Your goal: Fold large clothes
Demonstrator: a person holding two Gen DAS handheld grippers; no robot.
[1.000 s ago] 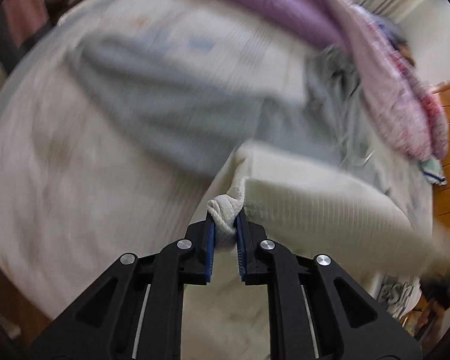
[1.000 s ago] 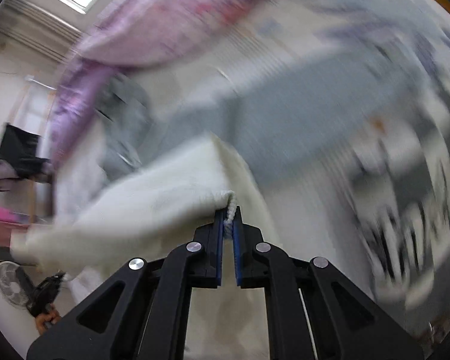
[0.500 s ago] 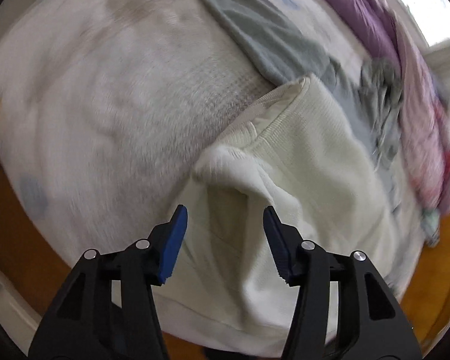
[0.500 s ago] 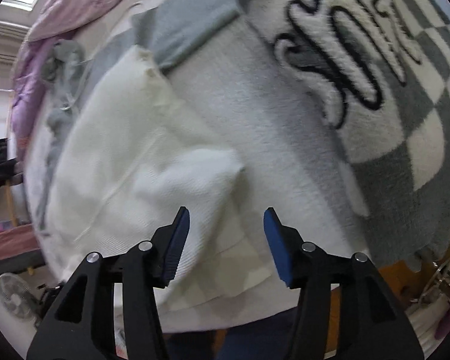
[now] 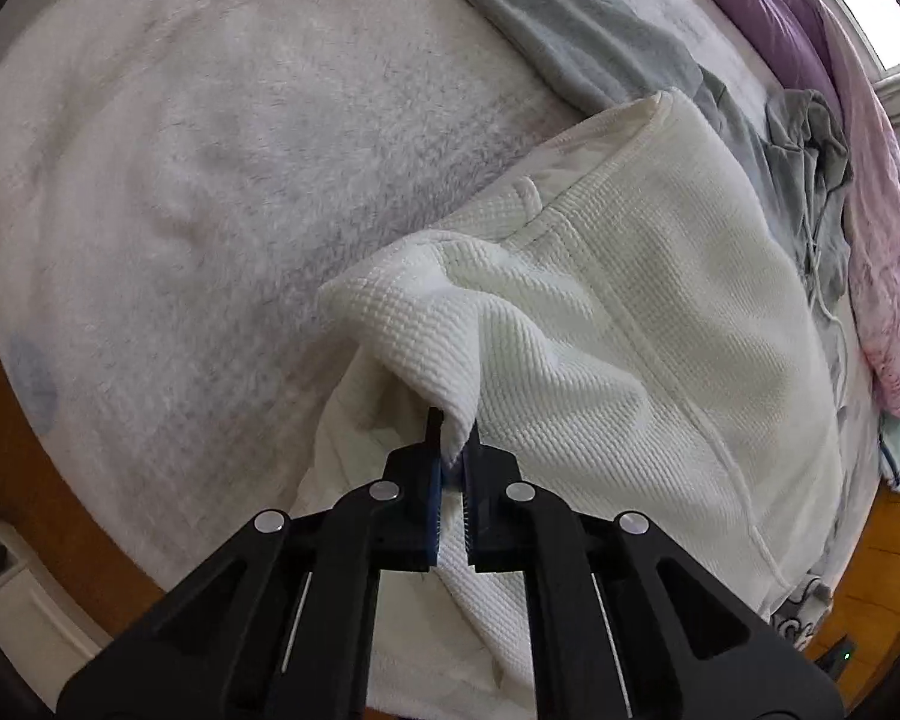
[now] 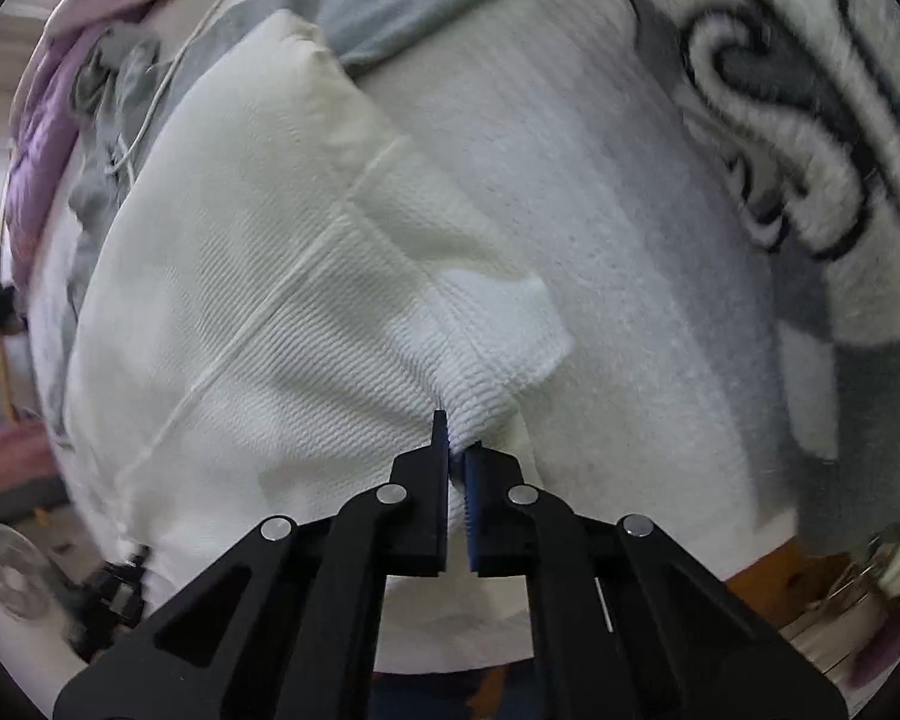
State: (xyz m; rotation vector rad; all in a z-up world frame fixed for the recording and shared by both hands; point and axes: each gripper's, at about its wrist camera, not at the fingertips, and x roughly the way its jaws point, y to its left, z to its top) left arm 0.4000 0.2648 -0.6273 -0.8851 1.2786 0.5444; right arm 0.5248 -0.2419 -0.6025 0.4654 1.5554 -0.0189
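Observation:
A white waffle-knit garment [image 5: 600, 312] lies partly folded on a bed, its near layer raised in a peak. In the left wrist view my left gripper [image 5: 453, 420] points steeply down, its jaws closing, and the blue pads pinch the tip of that raised fold. In the right wrist view the same garment [image 6: 258, 312] spreads to the left. My right gripper [image 6: 456, 432] also points down with its jaws closing, pinching a bunched corner of the cloth at its near edge.
A white fleece blanket [image 5: 180, 180] covers the bed, with a grey check and black lettering [image 6: 810, 120] at the right. Further back lie a grey garment [image 5: 570, 18], a grey hoodie [image 5: 810, 150] and a purple-pink quilt [image 5: 870, 240]. A fan [image 6: 6, 564] stands beyond the bed edge.
A second ago both grippers held the cloth up. They let go, sank toward the bed with jaws wide, and now both have closed on new folds of the white garment.

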